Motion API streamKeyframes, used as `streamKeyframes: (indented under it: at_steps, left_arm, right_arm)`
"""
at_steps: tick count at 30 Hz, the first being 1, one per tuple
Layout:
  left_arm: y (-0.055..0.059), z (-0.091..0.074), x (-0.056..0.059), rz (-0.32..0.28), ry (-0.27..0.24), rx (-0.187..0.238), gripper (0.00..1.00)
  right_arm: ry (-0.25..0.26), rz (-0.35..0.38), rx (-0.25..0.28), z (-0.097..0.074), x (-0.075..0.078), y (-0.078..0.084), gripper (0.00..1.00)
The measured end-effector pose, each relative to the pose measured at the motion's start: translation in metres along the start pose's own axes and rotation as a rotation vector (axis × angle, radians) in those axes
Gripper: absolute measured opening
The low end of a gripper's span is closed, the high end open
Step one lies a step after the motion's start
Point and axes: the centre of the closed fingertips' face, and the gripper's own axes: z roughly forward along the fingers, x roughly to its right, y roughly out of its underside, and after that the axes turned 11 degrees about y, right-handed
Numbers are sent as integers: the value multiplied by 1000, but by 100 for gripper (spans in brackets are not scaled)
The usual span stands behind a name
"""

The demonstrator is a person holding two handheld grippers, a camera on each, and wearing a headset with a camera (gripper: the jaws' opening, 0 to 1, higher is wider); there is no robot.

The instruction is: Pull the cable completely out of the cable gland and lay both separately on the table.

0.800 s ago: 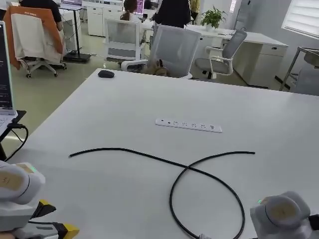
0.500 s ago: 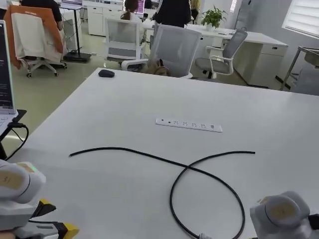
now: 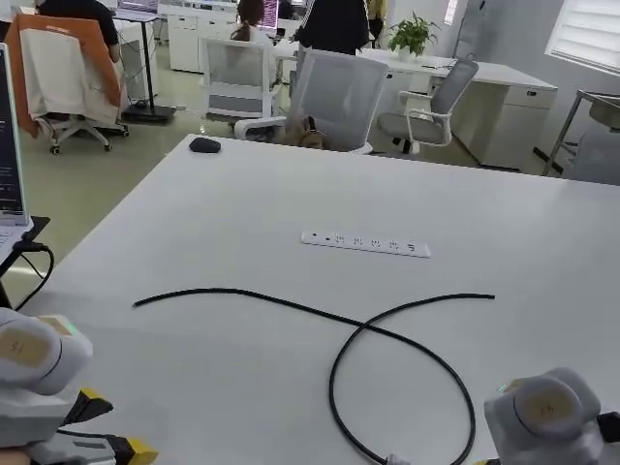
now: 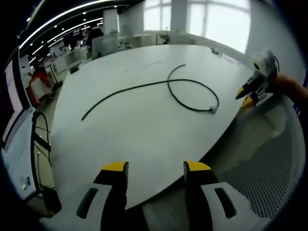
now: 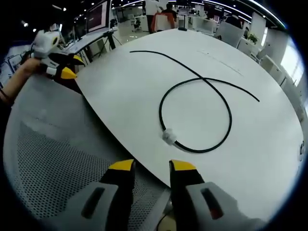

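A long black cable (image 3: 291, 306) lies on the white table (image 3: 242, 213), crossing itself in one loop. Its near end carries a small white cable gland (image 3: 395, 459), (image 5: 169, 136), (image 4: 212, 110), which rests by the table's front edge. My left gripper (image 4: 155, 167) hovers off the front left edge, open, with nothing between its yellow-tipped jaws. My right gripper (image 5: 151, 165) is open too, just off the front edge, a short way from the gland. In the head view the left gripper (image 3: 121, 449) sits bottom left, and the right gripper's body (image 3: 542, 421) bottom right.
A white power strip (image 3: 365, 244) lies beyond the cable, and a dark mouse (image 3: 204, 144) sits at the far edge. Office chairs (image 3: 339, 97) stand behind the table, a laptop (image 3: 10, 155) at the left. A mesh chair seat (image 5: 57, 163) lies below the grippers.
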Motion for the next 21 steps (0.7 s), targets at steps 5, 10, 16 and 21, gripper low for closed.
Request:
streamKeyframes:
  at_steps: [5, 10, 16, 21]
  left_arm:
    - [-22, -1, 16, 112, 21, -25, 46]
    - [-62, 19, 48, 215, 107, 27, 44]
    - [-79, 48, 83, 329, 200, -6, 41]
    - [-90, 72, 104, 406, 261, -18, 38]
  right_arm:
    - [3, 7, 11, -1, 1, -2, 29]
    - [27, -17, 24, -3, 3, -6, 29]
    - [72, -77, 79, -15, 7, -18, 29]
    - [83, -91, 83, -23, 5, -16, 28]
